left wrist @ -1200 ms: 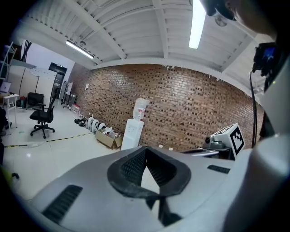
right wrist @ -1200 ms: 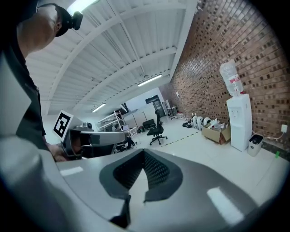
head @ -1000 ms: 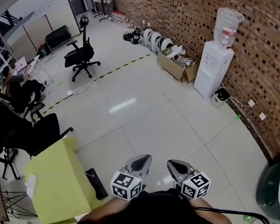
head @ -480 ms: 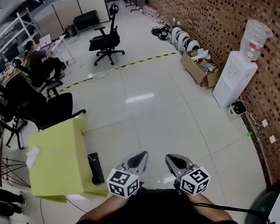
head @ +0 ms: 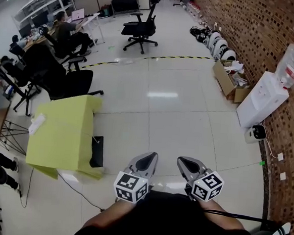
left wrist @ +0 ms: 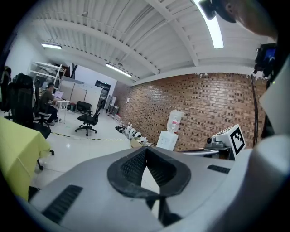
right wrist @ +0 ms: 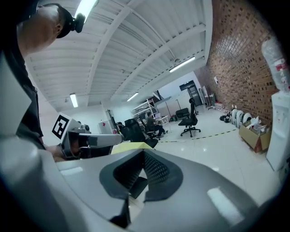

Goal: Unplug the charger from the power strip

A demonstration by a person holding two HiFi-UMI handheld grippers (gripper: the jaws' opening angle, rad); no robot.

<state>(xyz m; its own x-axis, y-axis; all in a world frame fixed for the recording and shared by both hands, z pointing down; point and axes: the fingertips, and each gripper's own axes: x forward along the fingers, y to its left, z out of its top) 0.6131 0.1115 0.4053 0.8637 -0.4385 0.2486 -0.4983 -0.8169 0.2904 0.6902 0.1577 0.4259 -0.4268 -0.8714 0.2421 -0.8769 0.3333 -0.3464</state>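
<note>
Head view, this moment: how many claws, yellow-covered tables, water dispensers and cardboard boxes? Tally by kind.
Claws: 2 (left claw, right claw)
yellow-covered table: 1
water dispenser: 1
cardboard box: 1
Total: 5

Table (head: 59,133) left, water dispenser (head: 262,100) right (box (head: 229,84) beyond it), chair (head: 142,28) far ahead

left gripper (head: 144,162): grey shell, black ribbed pads (left wrist: 132,165)
right gripper (head: 187,166): same grey, black pads
cubes (head: 131,188): white, black square markers, 6 o'clock
top (head: 169,221): black
cable (head: 240,216): thin, black, 5 o'clock
</note>
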